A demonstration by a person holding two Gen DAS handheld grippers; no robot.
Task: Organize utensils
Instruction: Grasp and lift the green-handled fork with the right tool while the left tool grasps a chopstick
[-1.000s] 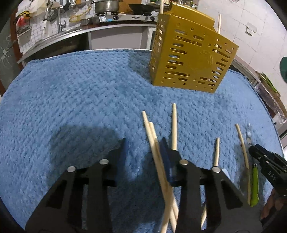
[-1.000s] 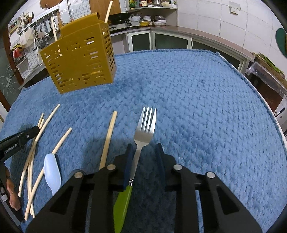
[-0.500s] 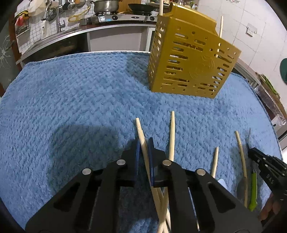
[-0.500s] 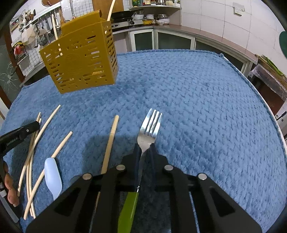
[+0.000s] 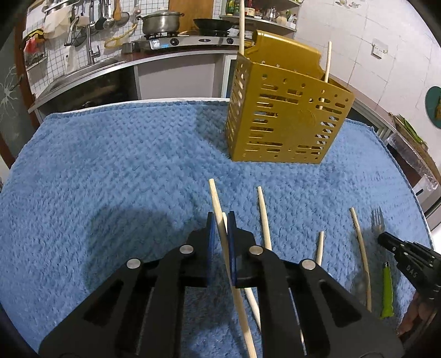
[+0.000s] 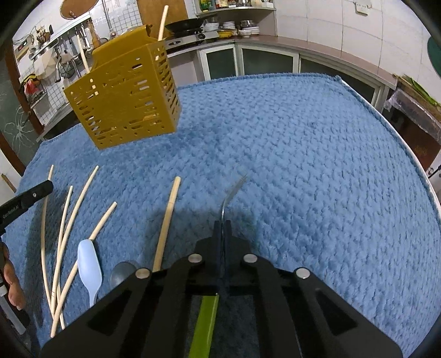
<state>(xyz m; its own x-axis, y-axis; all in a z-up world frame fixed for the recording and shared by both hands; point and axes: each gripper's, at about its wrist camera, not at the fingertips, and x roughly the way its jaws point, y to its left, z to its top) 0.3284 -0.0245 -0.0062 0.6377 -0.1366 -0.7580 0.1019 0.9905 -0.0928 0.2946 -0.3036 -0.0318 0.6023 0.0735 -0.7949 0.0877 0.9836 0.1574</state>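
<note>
While clamped: left gripper [image 5: 220, 220] on chopstick [image 5: 217, 209], right gripper [image 6: 223, 224] on fork [image 6: 230, 195] turned edge-on. Holder [image 6: 124, 96] at 10 o'clock, on blue cloth [image 6: 303, 165].

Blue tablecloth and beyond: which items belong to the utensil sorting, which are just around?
Job: chopstick in left gripper; fork in right gripper; yellow utensil holder; loose chopsticks; pale blue spoon.
Lying about: pot, frying pan, sink faucet.
</note>
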